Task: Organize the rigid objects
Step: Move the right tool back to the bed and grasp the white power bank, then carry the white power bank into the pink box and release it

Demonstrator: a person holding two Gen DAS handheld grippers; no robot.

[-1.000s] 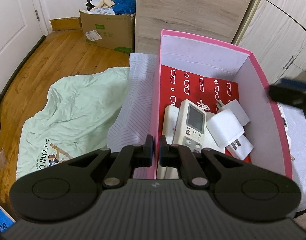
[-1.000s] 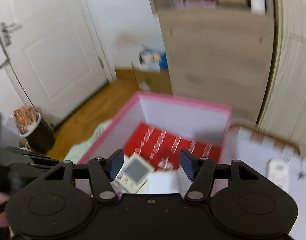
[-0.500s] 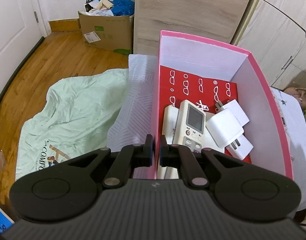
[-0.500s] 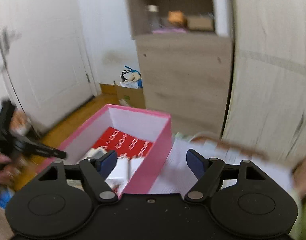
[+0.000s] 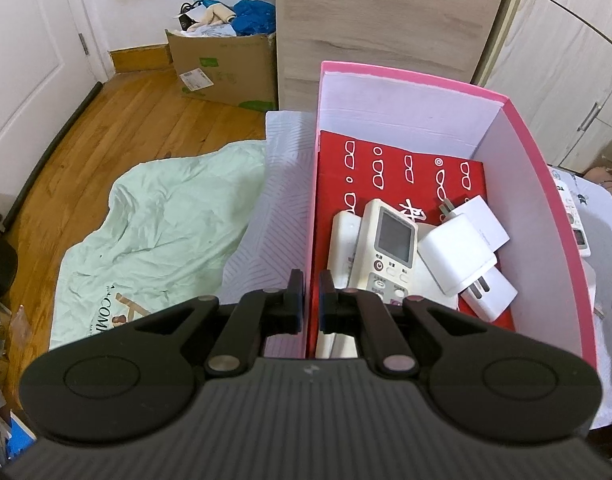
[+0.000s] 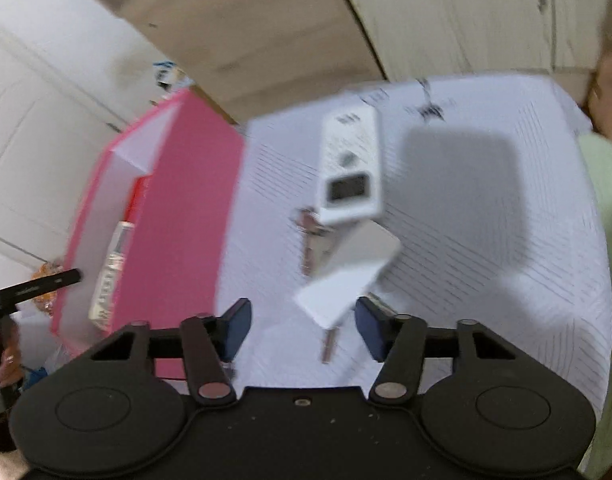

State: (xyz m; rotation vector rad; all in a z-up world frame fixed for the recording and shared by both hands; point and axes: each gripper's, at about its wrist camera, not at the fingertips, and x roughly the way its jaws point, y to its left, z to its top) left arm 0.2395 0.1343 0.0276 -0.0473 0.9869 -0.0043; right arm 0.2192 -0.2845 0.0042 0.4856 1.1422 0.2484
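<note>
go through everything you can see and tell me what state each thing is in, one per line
left gripper: shut on the pink box's wall
pink box: open, no lid, partly filled
remote with screen: lying in the box, face up
white plugs: piled in the box
right gripper: jaws closing, gripping nothing
white remote: lying on the sheet, outside the box
white adapter: on the sheet, blurred

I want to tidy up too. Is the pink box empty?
No. The pink box already holds a remote and white plugs.
</note>
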